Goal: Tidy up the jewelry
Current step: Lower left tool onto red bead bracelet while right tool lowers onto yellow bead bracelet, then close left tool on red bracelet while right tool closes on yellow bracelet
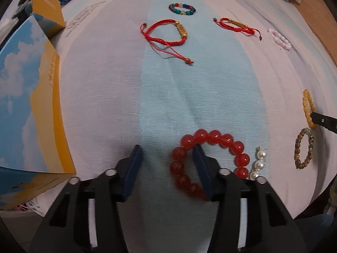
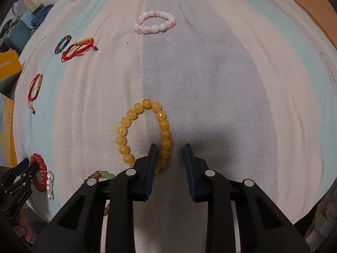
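**Eight bracelets on striped cloth, both grippers open over beads**

One striped cloth (image 1: 105, 105), white and pale blue, fills both views. One blue-and-yellow box (image 1: 25, 105) at left edge of the left wrist view, and one smaller yellow box (image 1: 47, 6) in the upper left behind it.

Two grippers. Left gripper (image 1: 167, 154), lower centre, jaws spread, nothing clamped: its right finger sits inside the loop of the red bead bracelet (image 1: 210, 147), the left finger outside on bare cloth. Right gripper (image 2: 170, 150), lower centre of its view, also spread and gripping nothing; its left finger lies inside the yellow bead bracelet (image 2: 145, 135), with the loop's right side in the gap between the fingers.

Bracelets counted: eight.
- one red bead, lower centre
- one yellow bead, right edge in the left wrist view
- two red cord bracelets with gold tubes: one (image 1: 166, 33) upper centre, one (image 1: 236, 26) upper right
- one brown bead bracelet (image 1: 304, 149), right edge, just below the yellow
- one pink-white bead bracelet (image 2: 154, 22), top centre of right view
- one multicolour bead bracelet (image 1: 182, 9), top centre
- one pearl strand (image 1: 258, 165), three pearls showing, touching the red beads' right side
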